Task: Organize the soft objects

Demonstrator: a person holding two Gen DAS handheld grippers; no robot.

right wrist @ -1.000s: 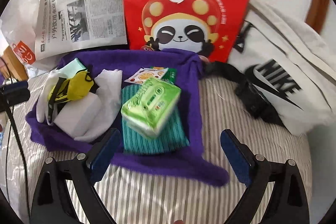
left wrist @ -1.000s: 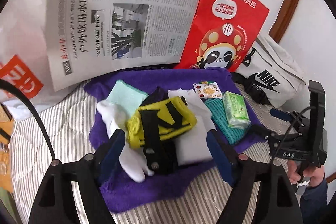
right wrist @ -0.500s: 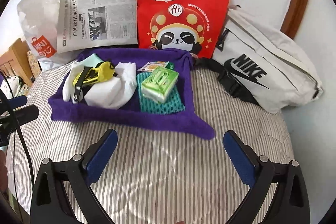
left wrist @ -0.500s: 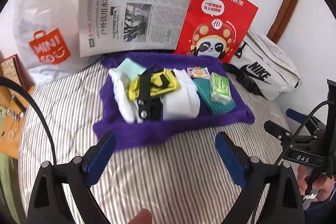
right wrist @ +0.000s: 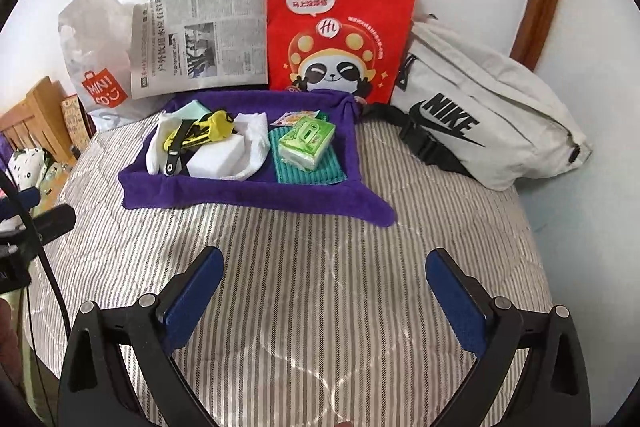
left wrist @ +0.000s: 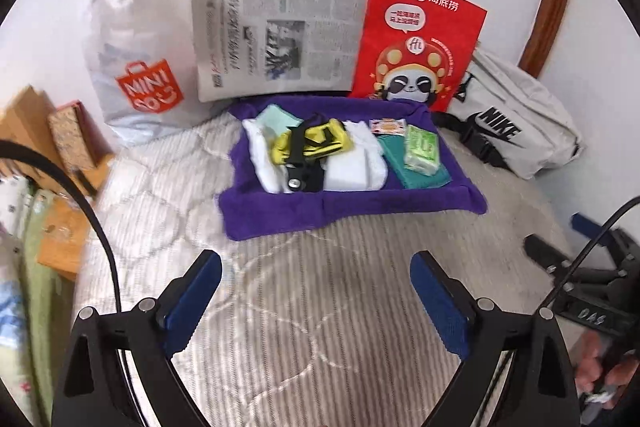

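Left wrist view: left gripper (left wrist: 316, 283) hovers over the striped bed (left wrist: 340, 307), fingers wide, nothing between them. Right gripper (right wrist: 324, 281) likewise spread and empty. On the purple towel (right wrist: 248, 197) near the wall lie white socks (right wrist: 158, 143), a yellow pouch (right wrist: 218, 125), a teal cloth (right wrist: 308, 175) and a tissue pack (right wrist: 306, 139)

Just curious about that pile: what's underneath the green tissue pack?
The green tissue pack lies on a folded teal cloth, which rests on the purple towel. Whatever sits directly beneath the pack, within the cloth's folds, is covered.
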